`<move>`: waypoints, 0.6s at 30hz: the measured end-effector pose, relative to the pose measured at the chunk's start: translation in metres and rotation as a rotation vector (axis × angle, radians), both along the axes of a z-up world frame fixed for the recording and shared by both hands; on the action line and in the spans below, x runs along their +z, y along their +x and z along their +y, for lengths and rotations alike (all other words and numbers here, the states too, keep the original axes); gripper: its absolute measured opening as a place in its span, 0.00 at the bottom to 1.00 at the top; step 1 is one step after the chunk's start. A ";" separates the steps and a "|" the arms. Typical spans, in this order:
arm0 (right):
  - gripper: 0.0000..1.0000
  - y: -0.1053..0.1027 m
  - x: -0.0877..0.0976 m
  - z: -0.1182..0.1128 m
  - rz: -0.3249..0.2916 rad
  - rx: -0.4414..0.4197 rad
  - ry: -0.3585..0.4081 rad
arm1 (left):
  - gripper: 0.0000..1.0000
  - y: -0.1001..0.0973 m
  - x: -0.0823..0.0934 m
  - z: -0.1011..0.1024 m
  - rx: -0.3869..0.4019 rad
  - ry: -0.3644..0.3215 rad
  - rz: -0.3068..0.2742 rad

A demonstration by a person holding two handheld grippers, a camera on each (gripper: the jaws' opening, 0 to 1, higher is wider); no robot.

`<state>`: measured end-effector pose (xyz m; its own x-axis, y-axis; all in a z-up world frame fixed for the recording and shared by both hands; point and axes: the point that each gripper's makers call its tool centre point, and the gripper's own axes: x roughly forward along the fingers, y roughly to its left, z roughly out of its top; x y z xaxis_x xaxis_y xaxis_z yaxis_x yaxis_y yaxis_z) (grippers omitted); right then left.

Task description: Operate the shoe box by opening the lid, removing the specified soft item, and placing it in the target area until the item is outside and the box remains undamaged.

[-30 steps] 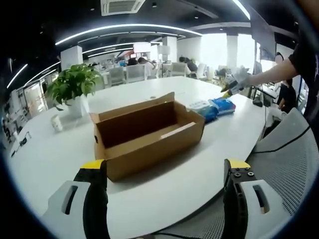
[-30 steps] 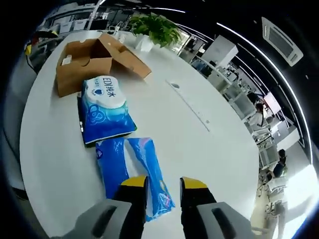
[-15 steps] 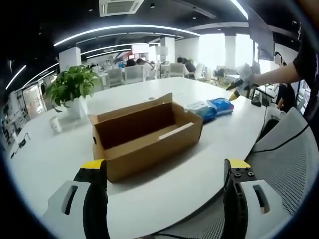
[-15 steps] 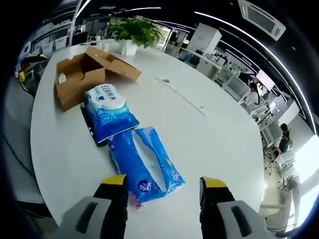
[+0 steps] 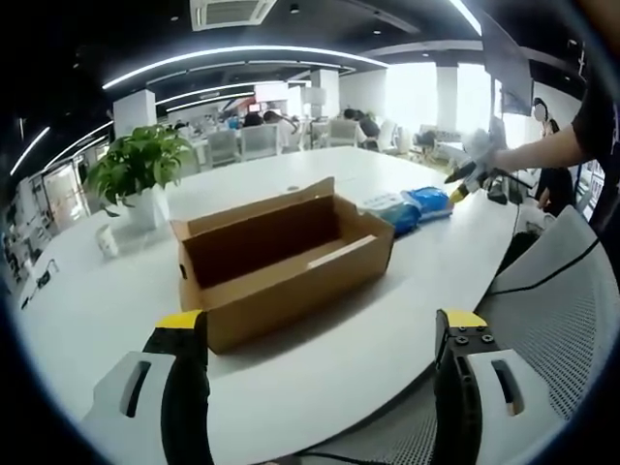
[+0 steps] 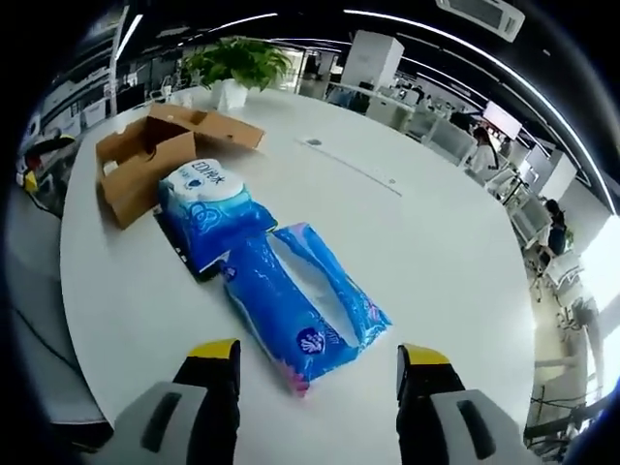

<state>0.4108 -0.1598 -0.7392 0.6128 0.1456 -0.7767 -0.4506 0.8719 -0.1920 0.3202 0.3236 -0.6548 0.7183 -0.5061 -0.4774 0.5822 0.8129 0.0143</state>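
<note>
A: Hand-held grippers?
B: Left hand-held gripper (image 5: pixel 320 339) jaws wide, nothing held. Right hand-held gripper (image 6: pixel 320 363) wide too, empty, above the near tissue pack (image 6: pixel 302 315).
A: Box?
B: Shoe box (image 5: pixel 281 257) open on table (image 5: pixel 87 300), second tissue pack (image 6: pixel 208 213) between pack & box; plant (image 5: pixel 143 167) far left.

shoe box (image 5: pixel 286 262) floor hidden, far desks blurred

Open office, white oval table (image 5: pixel 320 358), potted plant (image 5: pixel 141 170), ceiling light strips (image 5: pixel 242 53)
</note>
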 end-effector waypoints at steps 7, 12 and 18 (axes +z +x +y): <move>0.63 0.001 -0.019 -0.001 0.041 -0.020 -0.014 | 0.96 0.001 -0.001 0.001 0.003 0.003 0.001; 0.60 0.002 -0.025 -0.005 0.049 -0.022 -0.034 | 0.96 0.001 -0.001 0.001 0.004 0.005 0.000; 0.58 0.005 -0.027 -0.012 0.048 -0.035 -0.040 | 0.96 0.001 -0.002 0.002 0.005 0.009 0.001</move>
